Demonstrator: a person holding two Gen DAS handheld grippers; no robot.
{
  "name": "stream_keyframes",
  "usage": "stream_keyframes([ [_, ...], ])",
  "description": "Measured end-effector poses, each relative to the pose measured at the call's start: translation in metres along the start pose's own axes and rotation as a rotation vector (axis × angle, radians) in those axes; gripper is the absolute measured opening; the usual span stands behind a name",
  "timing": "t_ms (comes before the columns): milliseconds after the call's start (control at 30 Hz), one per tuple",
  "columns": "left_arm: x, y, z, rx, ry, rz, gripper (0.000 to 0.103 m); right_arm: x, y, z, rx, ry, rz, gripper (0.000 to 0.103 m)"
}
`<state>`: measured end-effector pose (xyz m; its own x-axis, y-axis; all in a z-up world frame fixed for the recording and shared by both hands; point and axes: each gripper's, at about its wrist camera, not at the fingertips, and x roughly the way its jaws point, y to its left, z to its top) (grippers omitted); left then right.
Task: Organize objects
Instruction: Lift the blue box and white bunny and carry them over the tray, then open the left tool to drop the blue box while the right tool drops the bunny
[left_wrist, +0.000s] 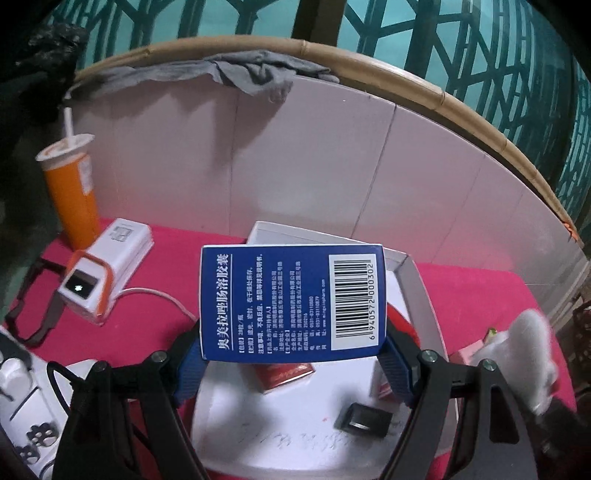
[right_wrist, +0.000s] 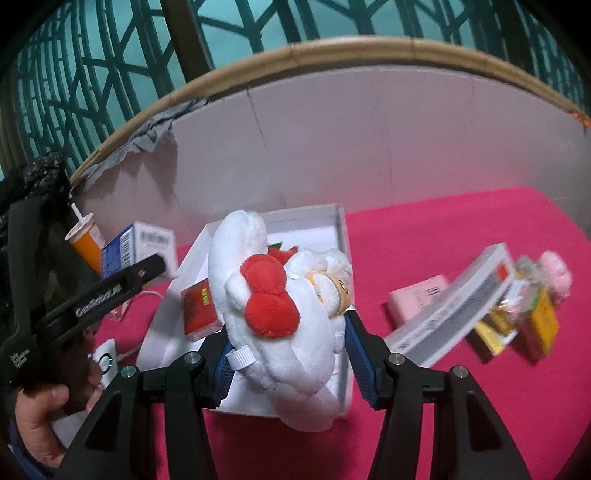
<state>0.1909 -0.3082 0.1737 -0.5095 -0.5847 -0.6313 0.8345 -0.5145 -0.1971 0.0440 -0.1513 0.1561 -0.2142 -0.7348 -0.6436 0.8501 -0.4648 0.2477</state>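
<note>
Medicine box (left_wrist: 291, 301), blue with a barcode, sits clamped between the left tongs (left_wrist: 291, 363) above the white tray (left_wrist: 417, 291). Right tongs (right_wrist: 288, 362) grip a white plush toy (right_wrist: 280, 314) with red bow over the tray, on the red-covered bench (right_wrist: 461, 229); an orange cup (left_wrist: 72, 192) stands far left.
</note>
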Motion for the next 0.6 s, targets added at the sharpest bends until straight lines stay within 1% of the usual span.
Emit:
stream_keyframes([
  [100, 0.01, 0.0, 0.006, -0.022, 0.016, -0.025, 0.08, 0.017, 0.007, 0.0, 0.012, 0.044, 0.046, 0.058],
  [167, 0.015, -0.001, 0.01, -0.018, 0.026, -0.038, 0.08, 0.029, 0.013, 0.0, 0.01, 0.07, 0.058, 0.059],
  [300, 0.022, -0.01, 0.014, 0.029, 0.025, -0.024, 0.08, 0.052, 0.022, -0.001, -0.008, 0.099, 0.053, 0.06],
  [333, 0.024, -0.012, 0.014, 0.037, 0.026, -0.021, 0.081, 0.057, 0.023, -0.001, -0.01, 0.099, 0.051, 0.061],
  [400, 0.027, -0.015, 0.014, 0.05, 0.025, 0.0, 0.087, 0.063, 0.027, -0.001, -0.033, 0.082, 0.017, 0.063],
  [433, 0.027, -0.016, 0.013, 0.053, 0.017, 0.018, 0.097, 0.065, 0.029, -0.002, -0.052, 0.073, -0.002, 0.066],
  [467, 0.025, -0.017, 0.013, 0.055, 0.004, 0.038, 0.103, 0.066, 0.029, -0.002, -0.063, 0.071, -0.011, 0.068],
  [533, 0.02, -0.017, 0.015, 0.046, -0.028, 0.065, 0.103, 0.065, 0.027, -0.003, -0.067, 0.069, -0.002, 0.085],
  [600, 0.014, -0.015, 0.016, 0.028, -0.053, 0.085, 0.103, 0.059, 0.024, -0.004, -0.065, 0.051, 0.001, 0.09],
])
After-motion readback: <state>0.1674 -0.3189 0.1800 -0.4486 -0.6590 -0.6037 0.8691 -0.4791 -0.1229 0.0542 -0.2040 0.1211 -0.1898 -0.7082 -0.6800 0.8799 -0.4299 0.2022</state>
